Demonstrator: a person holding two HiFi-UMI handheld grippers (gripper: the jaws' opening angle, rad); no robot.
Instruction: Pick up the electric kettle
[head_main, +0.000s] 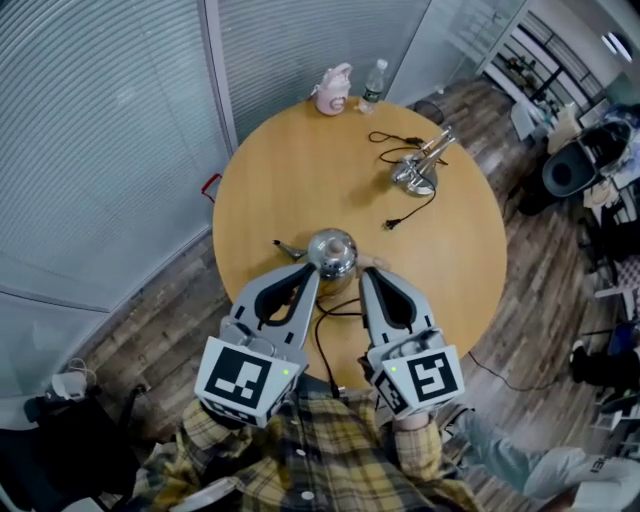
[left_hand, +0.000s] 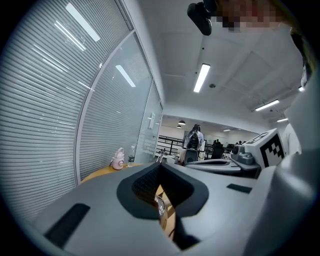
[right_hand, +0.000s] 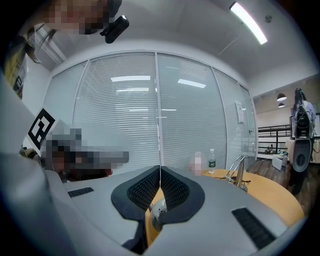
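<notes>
On the round desk's (head_main: 270, 190) near half, the electric kettle (head_main: 332, 252) stands between the left gripper (head_main: 308, 270) and the right gripper (head_main: 366, 272). Both have their jaws pressed together, holding nothing. The label on the water bottle (head_main: 373, 84) at the far edge is too small to read, and bare wood lies between.

Bright, even light frm ceiling strips (left_hand: 202, 77); heavy fisheye warp at edges.

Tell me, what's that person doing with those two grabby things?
A person holds a gripper in each hand over a round table. The left gripper and right gripper sit on either side of a shiny kettle. Both pairs of jaws are shut and hold nothing. The kettle stands on the table, not yet lifted.
</notes>
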